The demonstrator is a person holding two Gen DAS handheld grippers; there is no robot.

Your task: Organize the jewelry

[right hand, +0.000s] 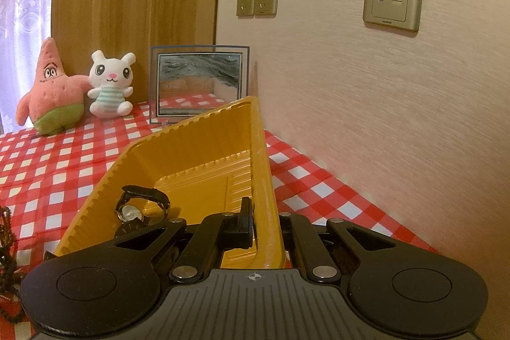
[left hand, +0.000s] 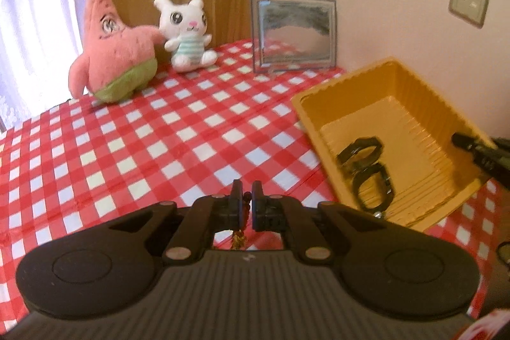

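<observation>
**Two watches in the tray, a beaded piece in the left jaws**

Left wrist view first: the left gripper (left hand: 246,196) is pinched nearly closed on a small dark red beaded piece (left hand: 246,202), and a gold tassel (left hand: 238,239) dangles below the fingers, above the red-and-white checked tablecloth (left hand: 159,133). Off to the right sits one yellow tray (left hand: 414,104), and inside it two dark watches (left hand: 366,168) lie touching each other on the floor of the tray. At the tray's right rim the tip of the right gripper (left hand: 468,144) shows. At the back of the table: one pink star plush (left hand: 111,50), one white bunny plush (left hand: 188,31), one clear picture frame (left hand: 293,34). Three wall plates hang behind.

Over to the right wrist view: the right gripper (right hand: 261,222) is clamped on the tray's right wall (right hand: 264,180), one finger inside, the other outside. The two watches rest in the near-left corner of the tray. At the far left edge lies a string of dark beads (right hand: 6,244) on the cloth.
</observation>
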